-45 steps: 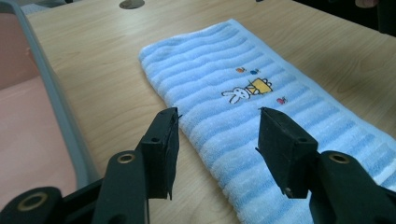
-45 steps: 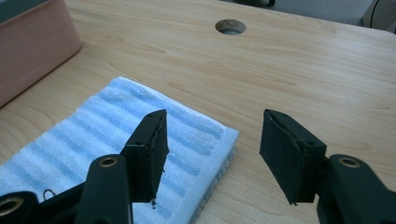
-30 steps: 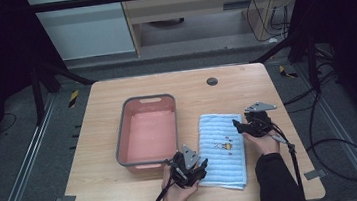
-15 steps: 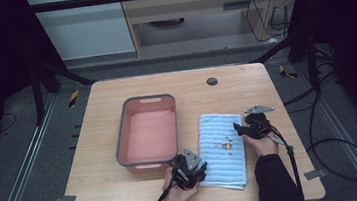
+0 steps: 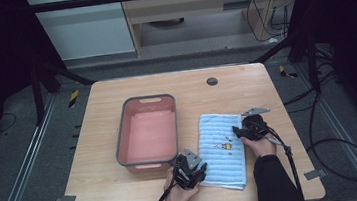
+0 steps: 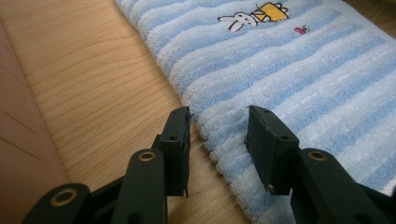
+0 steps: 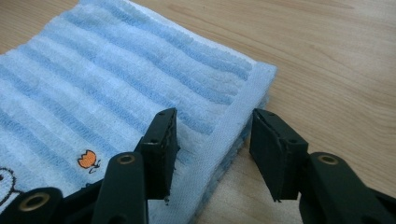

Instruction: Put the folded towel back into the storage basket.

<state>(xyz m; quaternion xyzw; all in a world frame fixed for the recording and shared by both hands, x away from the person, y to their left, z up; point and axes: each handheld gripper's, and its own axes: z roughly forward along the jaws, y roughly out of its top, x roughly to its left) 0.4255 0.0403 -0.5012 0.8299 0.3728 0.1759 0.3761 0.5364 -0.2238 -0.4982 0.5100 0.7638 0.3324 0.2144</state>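
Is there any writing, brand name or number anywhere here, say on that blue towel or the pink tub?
None can be read.
Blue striped towel: pictures alone, an embroidered white rabbit beside a yellow shape, and a small orange mark; no letters.
Pink tub: no label visible.
Table: no writing visible.

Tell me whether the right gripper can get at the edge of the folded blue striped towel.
Probably yes: the right gripper already straddles the blue striped towel's folded edge, its jaws just closing, pads not yet pressing, nothing between.
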